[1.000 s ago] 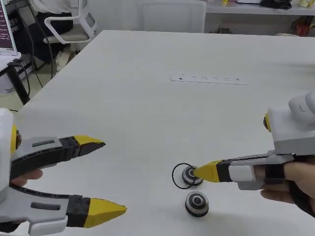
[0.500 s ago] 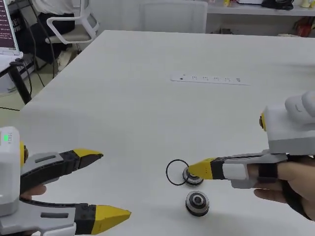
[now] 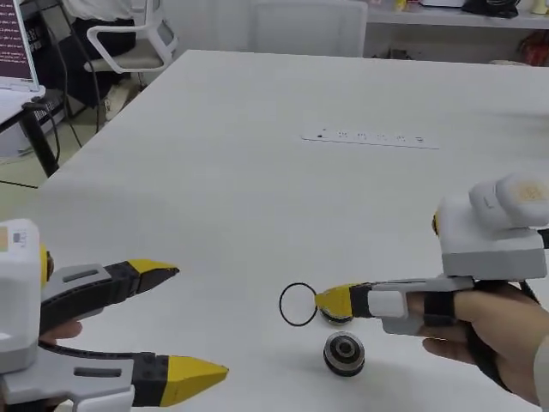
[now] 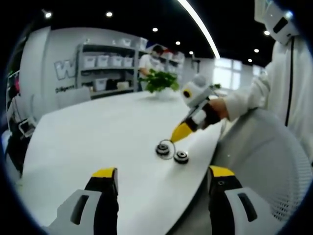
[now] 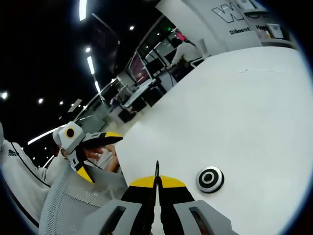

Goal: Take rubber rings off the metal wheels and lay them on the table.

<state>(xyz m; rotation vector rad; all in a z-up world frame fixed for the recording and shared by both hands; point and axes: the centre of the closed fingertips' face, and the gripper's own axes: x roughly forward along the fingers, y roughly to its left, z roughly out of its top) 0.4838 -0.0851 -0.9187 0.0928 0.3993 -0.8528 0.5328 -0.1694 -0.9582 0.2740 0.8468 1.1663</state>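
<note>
Ring point(image 3: 298, 304) is pinched by its right edge in the shut jaws of the right gripper point(image 3: 322, 299). It sticks out leftward, clear of the far wheel point(image 3: 337, 317) and low over the bench point(image 3: 257, 172). The left gripper point(image 3: 200, 322) gapes wide, well apart at near left.

The right gripper point(image 3: 324, 300) covers most of the far wheel point(image 3: 336, 318), leaving a sliver below its yellow tips. Where the rubber ring point(image 3: 280, 304) meets those tips is hidden; it seems pinched there. The left gripper point(image 3: 200, 322) runs off the left and near edges. Markings on the far power strip point(image 3: 369, 137) are too small to read.
</note>
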